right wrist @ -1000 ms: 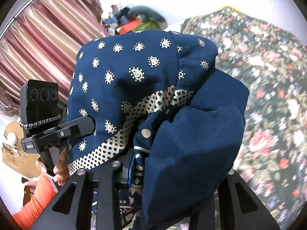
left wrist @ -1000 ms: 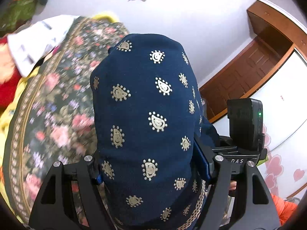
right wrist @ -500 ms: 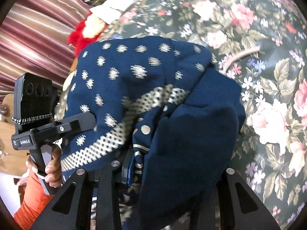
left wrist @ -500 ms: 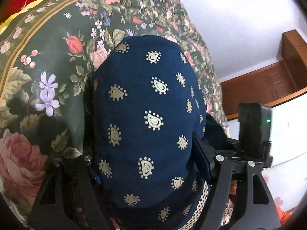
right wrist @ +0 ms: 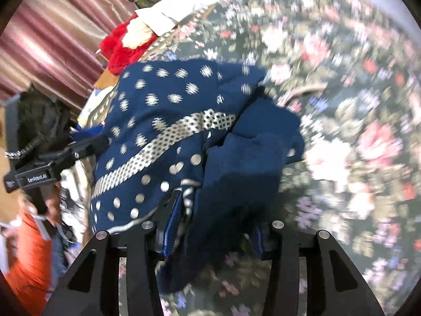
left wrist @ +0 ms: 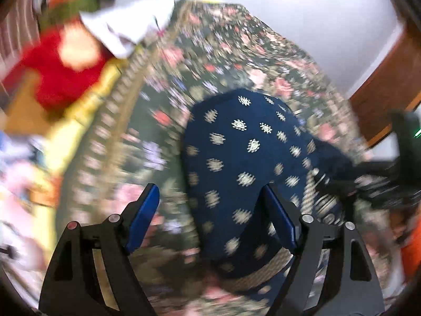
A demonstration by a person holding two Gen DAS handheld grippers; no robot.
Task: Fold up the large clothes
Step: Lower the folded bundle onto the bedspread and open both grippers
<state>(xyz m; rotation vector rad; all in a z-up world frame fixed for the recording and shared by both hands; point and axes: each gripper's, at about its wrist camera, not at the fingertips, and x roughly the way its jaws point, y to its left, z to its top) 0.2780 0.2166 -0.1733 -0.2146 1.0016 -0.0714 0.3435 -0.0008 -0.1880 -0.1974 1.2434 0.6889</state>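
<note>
With the navy garment laid on the floral bedspread, the left gripper spreads wide to free it, while the right gripper stands partly parted around its edge.

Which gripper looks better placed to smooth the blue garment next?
Probably the left gripper: its fingers are spread wide and free, just beside the garment on the floral bedspread. The right gripper looks partly open, with cloth draped between its fingers.

Bare bedspread beside garment

Both wrist views — close over garment
</note>
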